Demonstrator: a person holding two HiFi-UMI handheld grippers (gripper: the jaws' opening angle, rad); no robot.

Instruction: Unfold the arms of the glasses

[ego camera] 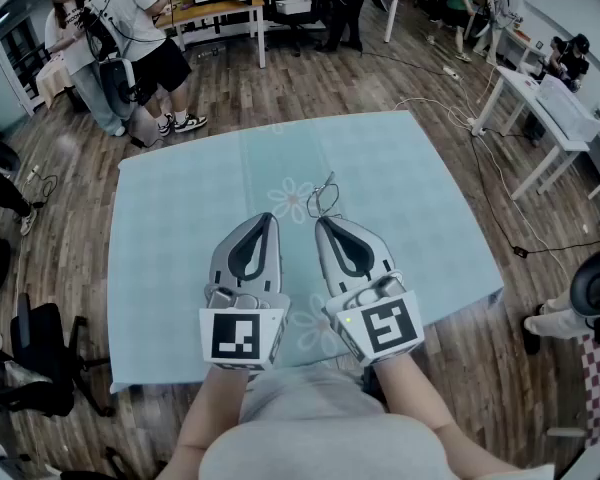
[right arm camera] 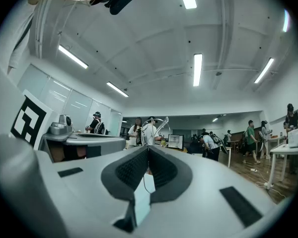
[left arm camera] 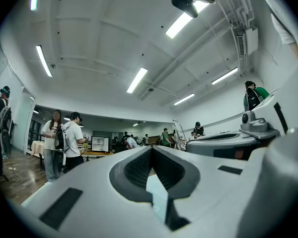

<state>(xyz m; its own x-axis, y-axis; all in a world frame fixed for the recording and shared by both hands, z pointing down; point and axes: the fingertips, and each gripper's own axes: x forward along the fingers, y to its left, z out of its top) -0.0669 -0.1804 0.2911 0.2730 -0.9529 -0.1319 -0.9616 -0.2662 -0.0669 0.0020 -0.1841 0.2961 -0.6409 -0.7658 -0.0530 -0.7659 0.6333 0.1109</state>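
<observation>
1. Pale blue cloth (ego camera: 180, 218) with a flower print covers the table, and both grippers hang side by side over its near half.
2. The glasses (ego camera: 323, 198), a thin dark wire frame, stand at the tip of the right gripper (ego camera: 322, 224), above the cloth and not lying on it.
3. The jaws of the right gripper are closed together, and in the right gripper view a fine wire of the frame runs between the pads, so it seems to pinch the glasses there.
4. The left gripper (ego camera: 271, 218) is just beside it, fully closed, with nothing between its jaws.
5. The frame is too small to tell if the arms are folded. The step in hand looks like holding the glasses ready, before any unfolding.
6. The next move probably asks the left gripper to open, reach the frame and catch one thin arm. The wire is slim, so the pinch must be exact and gentle.
</observation>
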